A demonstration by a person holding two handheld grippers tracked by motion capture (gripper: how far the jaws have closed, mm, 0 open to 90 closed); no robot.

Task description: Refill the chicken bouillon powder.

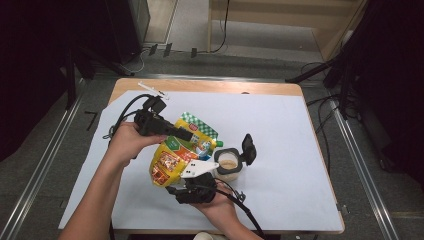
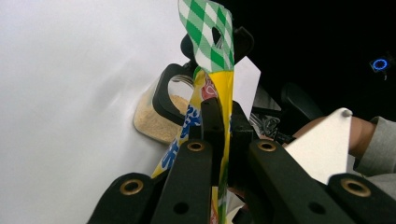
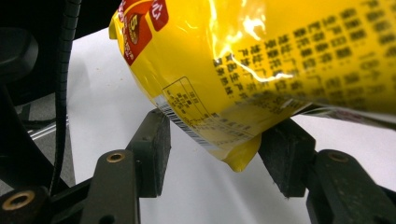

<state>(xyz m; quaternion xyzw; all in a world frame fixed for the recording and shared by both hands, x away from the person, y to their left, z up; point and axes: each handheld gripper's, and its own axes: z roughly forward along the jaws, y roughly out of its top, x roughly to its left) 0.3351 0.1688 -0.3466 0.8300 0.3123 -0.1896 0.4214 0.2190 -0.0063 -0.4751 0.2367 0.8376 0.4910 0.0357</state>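
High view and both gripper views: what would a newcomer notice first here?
First the yellow snack pouch, held up over the middle of the white table cover, its green-checked top edge pinched in the left tool. Beside it stands an open jar of pale powder with its black lid flipped up. The right tool sits open under the pouch's bottom corner.

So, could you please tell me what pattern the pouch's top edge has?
A green-and-white check, clearest on the pouch in the left gripper view.

Yellow pouch (image 1: 177, 155): one. Open-lidded jar (image 1: 228, 166) at its 3 o'clock: one. Hand-held grippers: two.
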